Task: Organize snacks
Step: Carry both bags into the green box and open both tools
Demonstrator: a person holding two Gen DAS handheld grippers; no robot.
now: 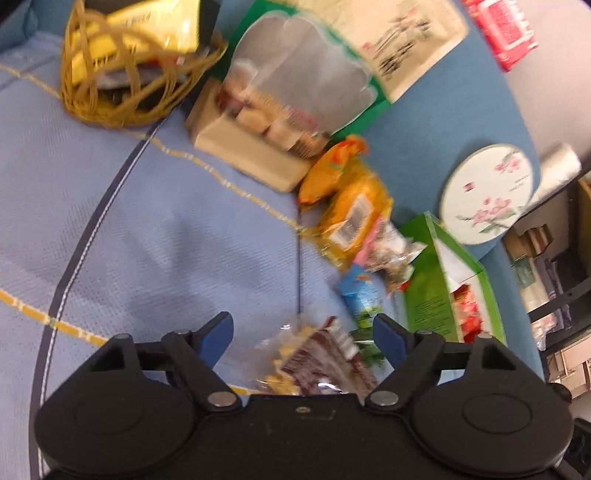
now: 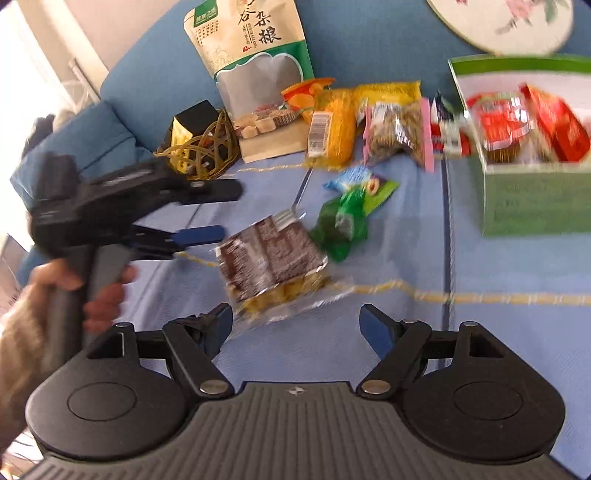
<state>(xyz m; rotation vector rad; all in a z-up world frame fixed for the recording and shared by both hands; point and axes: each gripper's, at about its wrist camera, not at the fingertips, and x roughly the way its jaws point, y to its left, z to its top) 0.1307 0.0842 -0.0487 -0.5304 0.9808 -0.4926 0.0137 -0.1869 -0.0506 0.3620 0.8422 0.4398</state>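
A clear packet of yellow snacks with a brown label (image 2: 273, 258) lies on the light blue cloth. My left gripper (image 2: 221, 212), held by a hand, hovers just left of it, open. In the left wrist view the same packet (image 1: 314, 365) shows low between the blue fingertips of the left gripper (image 1: 303, 332), with no pad pressing it. My right gripper (image 2: 297, 325) is open and empty, near the packet's front edge. A green packet (image 2: 343, 221) and a small blue one (image 2: 354, 177) lie beside it. The open green box (image 2: 535, 184) holds red packets. A woven basket (image 1: 129, 74) holds yellow packs.
A tall grain pouch (image 2: 255, 74) stands against the blue backrest. Orange and yellow packets (image 2: 332, 122) and a seed packet (image 2: 399, 129) lie in a row between the pouch and the box. A round flowered fan (image 1: 487, 192) rests at the back right. A red pack (image 1: 506, 29) shows at the far top.
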